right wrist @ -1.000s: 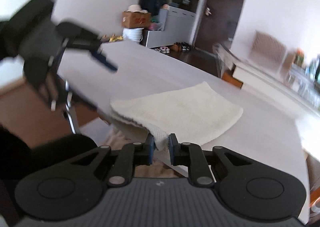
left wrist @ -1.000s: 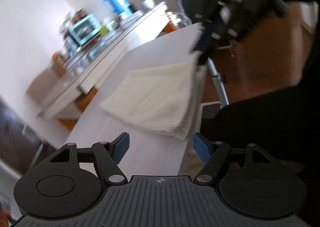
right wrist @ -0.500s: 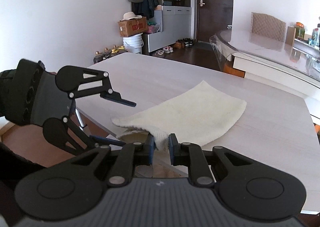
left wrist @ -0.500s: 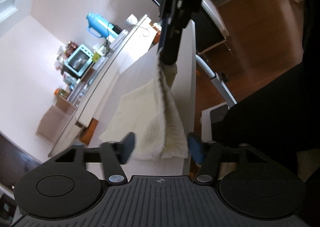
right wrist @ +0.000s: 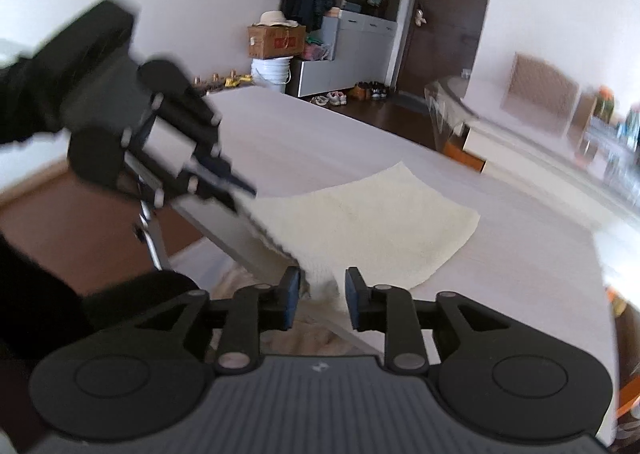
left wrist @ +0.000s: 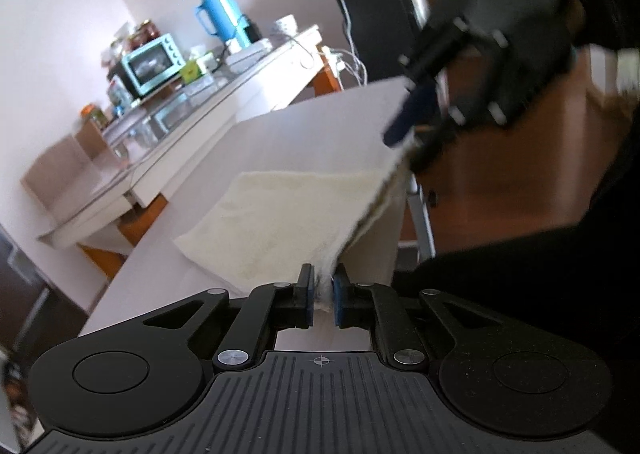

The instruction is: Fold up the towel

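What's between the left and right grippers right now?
Left wrist view: only the near edge of the cream terry towel, running along the edge of the pale wooden table from the left gripper to the right gripper.

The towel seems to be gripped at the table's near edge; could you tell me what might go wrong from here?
The right gripper stands open around its corner of the towel, so that corner may drop off the table edge. Only the left gripper pinches cloth, thinly; it may slip free.
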Demonstrator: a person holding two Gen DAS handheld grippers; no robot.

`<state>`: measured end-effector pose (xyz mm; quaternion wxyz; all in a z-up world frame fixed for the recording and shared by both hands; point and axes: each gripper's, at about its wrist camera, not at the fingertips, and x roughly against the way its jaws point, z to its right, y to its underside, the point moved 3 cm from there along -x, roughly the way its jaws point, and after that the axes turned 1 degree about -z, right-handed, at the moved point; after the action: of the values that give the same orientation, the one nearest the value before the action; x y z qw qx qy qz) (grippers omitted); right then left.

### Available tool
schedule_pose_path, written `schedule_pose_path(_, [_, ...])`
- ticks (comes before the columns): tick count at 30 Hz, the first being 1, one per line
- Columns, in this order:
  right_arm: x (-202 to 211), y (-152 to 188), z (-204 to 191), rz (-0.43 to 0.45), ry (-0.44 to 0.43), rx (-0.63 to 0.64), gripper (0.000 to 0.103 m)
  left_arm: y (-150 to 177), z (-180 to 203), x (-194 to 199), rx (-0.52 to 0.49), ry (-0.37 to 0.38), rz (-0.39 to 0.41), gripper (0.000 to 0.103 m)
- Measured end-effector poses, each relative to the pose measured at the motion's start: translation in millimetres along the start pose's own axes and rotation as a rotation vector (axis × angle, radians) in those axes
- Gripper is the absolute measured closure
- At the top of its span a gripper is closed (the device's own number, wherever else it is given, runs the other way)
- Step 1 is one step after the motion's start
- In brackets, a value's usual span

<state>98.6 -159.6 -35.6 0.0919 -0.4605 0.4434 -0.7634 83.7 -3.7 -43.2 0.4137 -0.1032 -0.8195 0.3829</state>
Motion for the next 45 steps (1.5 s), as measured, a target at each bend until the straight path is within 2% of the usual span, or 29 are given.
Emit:
schedule_pose_path(4, [-2, 12, -21, -0.01, 0.077, 0.159, 0.058, -8, -11, -1, 0.021, 0.005, 0.008, 0.093])
schedule_pose_path(10, [-9, 24, -50, 0.018, 0.186, 0.382, 0.059, -13, -21, -3, 0.056, 0.015, 0.01, 0.093])
schedule_pose_path(12, [-12, 26, -55, 0.036, 0.205, 0.42, 0.06, -14, -24, -2, 0.073, 0.016, 0.013, 0.093])
schedule_pose_path(13, [-15, 27, -58, 0.048, 0.227, 0.446, 0.063, -14, -24, -2, 0.075, 0.015, 0.015, 0.093])
schedule_pose_path(14, [-16, 26, -59, 0.058, 0.238, 0.459, 0.071, -14, -24, -1, 0.076, 0.015, 0.013, 0.093])
schedule_pose_path(16, [-17, 25, -62, 0.077, 0.26, 0.483, 0.082, -13, -23, -1, 0.074, 0.015, 0.006, 0.093])
schedule_pose_path(18, [-13, 23, -62, 0.09, 0.255, 0.478, 0.083, -12, -22, -1, 0.072, 0.013, -0.003, 0.093])
schedule_pose_path(19, [-13, 24, -60, 0.093, 0.251, 0.478, 0.087, -12, -21, -1, 0.071, 0.012, -0.007, 0.093])
schedule_pose_path(22, [-11, 24, -60, 0.096, 0.246, 0.481, 0.088, -10, -19, 0, 0.069, 0.015, -0.013, 0.093])
schedule_pose_path(35, [-9, 25, -64, 0.106, 0.234, 0.467, 0.084, -9, -16, 1, 0.07, 0.009, -0.013, 0.093])
schedule_pose_path(41, [-2, 24, -57, 0.108, 0.198, 0.411, 0.093, -6, -10, 2, 0.04, 0.013, -0.036, 0.093])
schedule_pose_path(45, [10, 15, -40, 0.121, 0.139, 0.3, 0.094, -5, -2, 9, 0.008, 0.034, -0.048, 0.093])
